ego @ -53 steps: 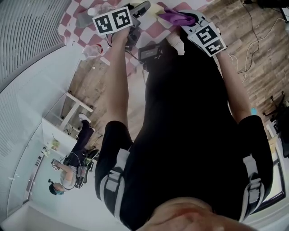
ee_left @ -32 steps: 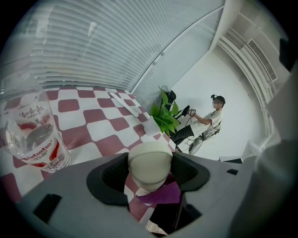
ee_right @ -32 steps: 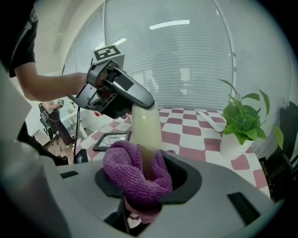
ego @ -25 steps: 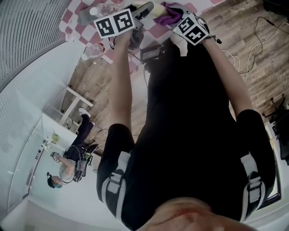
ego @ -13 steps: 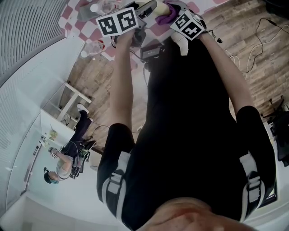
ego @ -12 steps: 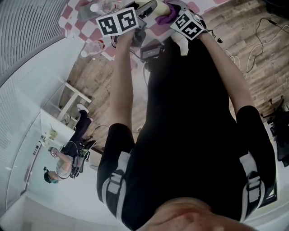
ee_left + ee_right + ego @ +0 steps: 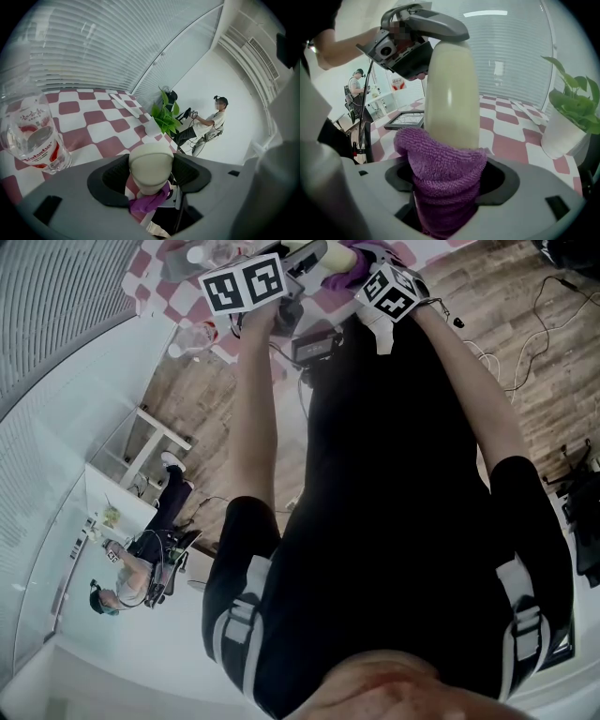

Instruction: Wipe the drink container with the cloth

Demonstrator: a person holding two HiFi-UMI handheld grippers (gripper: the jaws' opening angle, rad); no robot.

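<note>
A tall cream drink container (image 7: 450, 89) hangs upright over the checked table (image 7: 93, 126). My left gripper (image 7: 149, 174) is shut on its rounded top (image 7: 150, 161), and the right gripper view shows that gripper's grey body (image 7: 417, 33) capping the container. A purple cloth (image 7: 445, 168) is wrapped round the container's lower part, and my right gripper (image 7: 446, 182) is closed on cloth and container together. Its jaws have just been opening, with the cloth and the container between them. In the head view both grippers meet at the top edge, with the cloth (image 7: 336, 279) between them.
A clear water bottle (image 7: 30, 136) stands at the left on the table. A potted plant (image 7: 569, 117) stands at the right and a dark framed picture (image 7: 405, 119) lies behind the container. A seated person (image 7: 206, 124) is in the background. Cables (image 7: 525, 315) lie on the wooden floor.
The right gripper with the cloth has moved left to the container held by the left gripper, then slid slightly down it. The left gripper has kept still.
</note>
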